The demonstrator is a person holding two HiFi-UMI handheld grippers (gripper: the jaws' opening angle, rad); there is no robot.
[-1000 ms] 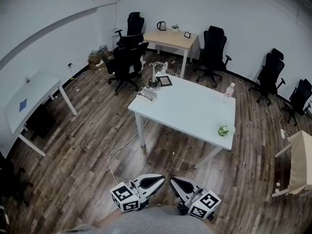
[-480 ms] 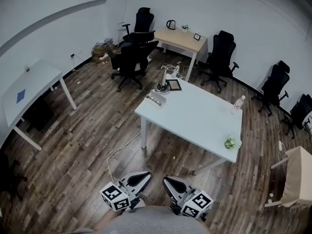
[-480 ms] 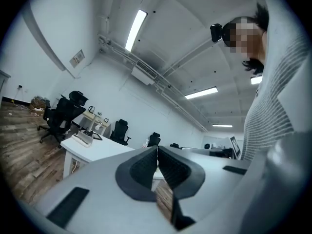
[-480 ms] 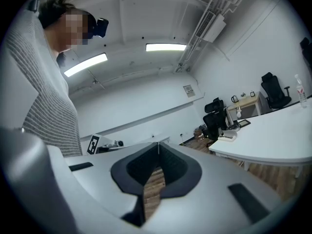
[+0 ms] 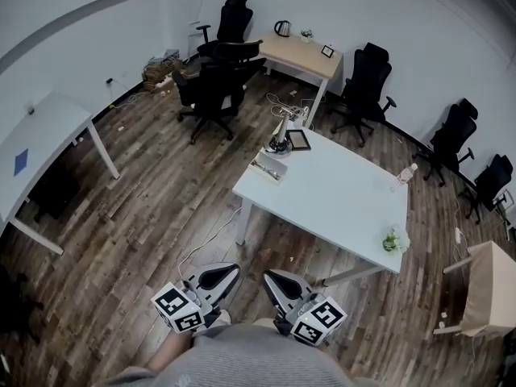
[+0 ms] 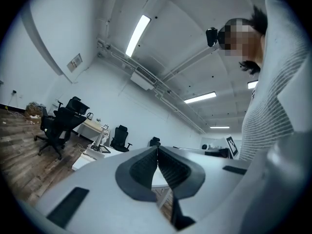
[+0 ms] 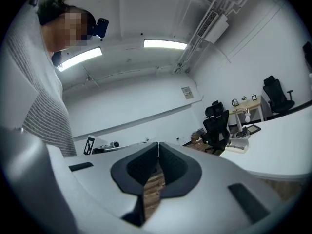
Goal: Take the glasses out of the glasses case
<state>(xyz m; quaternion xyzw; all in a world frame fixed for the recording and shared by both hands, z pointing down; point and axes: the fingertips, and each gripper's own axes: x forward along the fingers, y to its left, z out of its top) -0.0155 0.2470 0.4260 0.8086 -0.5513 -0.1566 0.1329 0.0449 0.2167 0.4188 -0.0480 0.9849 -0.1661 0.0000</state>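
Left gripper point(image 5: 226, 275) and right gripper point(image 5: 274, 279): jaws pressed together, holding nothing. The probable case point(image 5: 270, 166) lies on the counter point(image 5: 339, 204), centre frame, well apart. The glasses should be light and fragile; take them by the bridge.

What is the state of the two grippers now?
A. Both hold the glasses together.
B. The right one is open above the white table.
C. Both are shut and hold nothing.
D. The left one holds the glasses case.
C: the jaws of the left gripper and of the right gripper meet with nothing between them, and both hang over the wooden floor, apart from the white table.
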